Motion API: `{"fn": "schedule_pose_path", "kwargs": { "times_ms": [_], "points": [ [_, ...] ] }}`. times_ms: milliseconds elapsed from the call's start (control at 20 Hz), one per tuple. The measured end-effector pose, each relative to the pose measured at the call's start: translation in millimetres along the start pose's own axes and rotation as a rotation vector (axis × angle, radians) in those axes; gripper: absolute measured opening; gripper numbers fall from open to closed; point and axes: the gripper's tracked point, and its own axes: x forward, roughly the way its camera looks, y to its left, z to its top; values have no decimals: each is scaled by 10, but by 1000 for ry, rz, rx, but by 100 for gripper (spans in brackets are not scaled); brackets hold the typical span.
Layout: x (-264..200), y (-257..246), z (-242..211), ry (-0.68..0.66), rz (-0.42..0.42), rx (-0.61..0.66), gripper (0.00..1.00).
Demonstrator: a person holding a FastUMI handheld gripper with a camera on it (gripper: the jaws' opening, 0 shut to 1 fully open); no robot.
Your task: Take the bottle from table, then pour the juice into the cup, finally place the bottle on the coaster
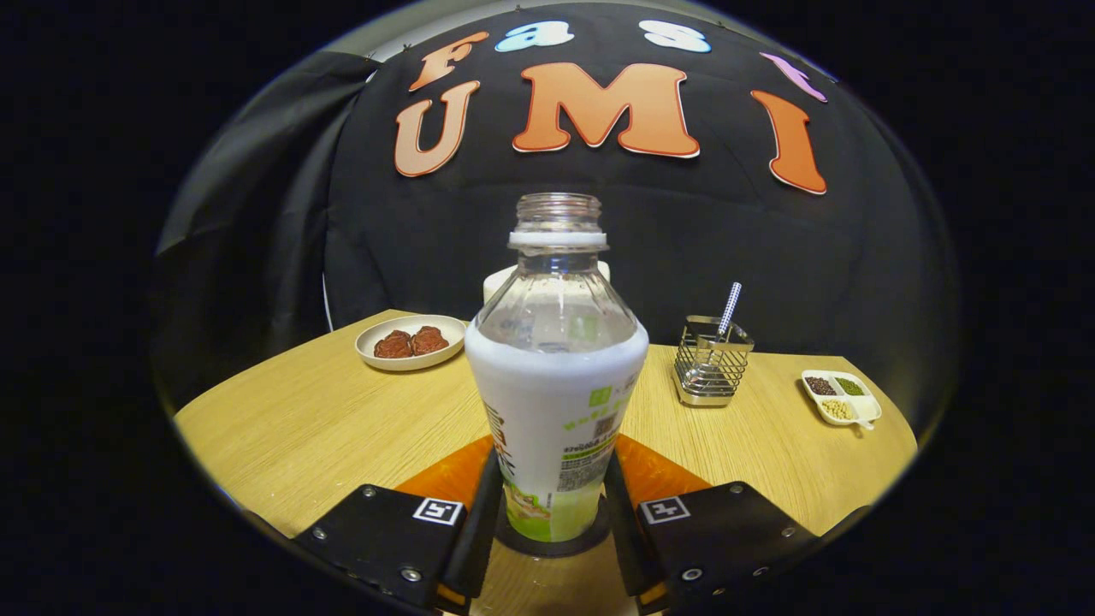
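Note:
A clear uncapped bottle with a white label stands upright between my fingers, its base on a dark round coaster. An orange mat lies under the coaster. My gripper is shut on the bottle, one finger pressed against each side of its lower body. A white cup stands right behind the bottle, mostly hidden by it.
On the wooden table, a plate of brown snacks sits beyond the fingers to the left. To the right are a wire holder with a straw and a small divided dish of grains.

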Motion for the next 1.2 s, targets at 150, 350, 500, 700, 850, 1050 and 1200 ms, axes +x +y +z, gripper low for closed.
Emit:
{"fn": "schedule_pose_path", "kwargs": {
  "times_ms": [150, 350, 500, 700, 850, 1050, 1200],
  "points": [
    [6, 80, -71, 16, 22, 5, 61],
    [-9, 108, -69, 14, 25, -18, 66],
    [-120, 125, 11, 7, 39, -22, 78],
    [-436, 58, 285, -49, 18, -35, 93],
    [-840, -65, 564, -116, -10, -43, 95],
    [-1486, -222, 918, -210, -32, -39, 96],
    [-1975, -389, 1182, -273, -51, -41, 96]
  ]
}}
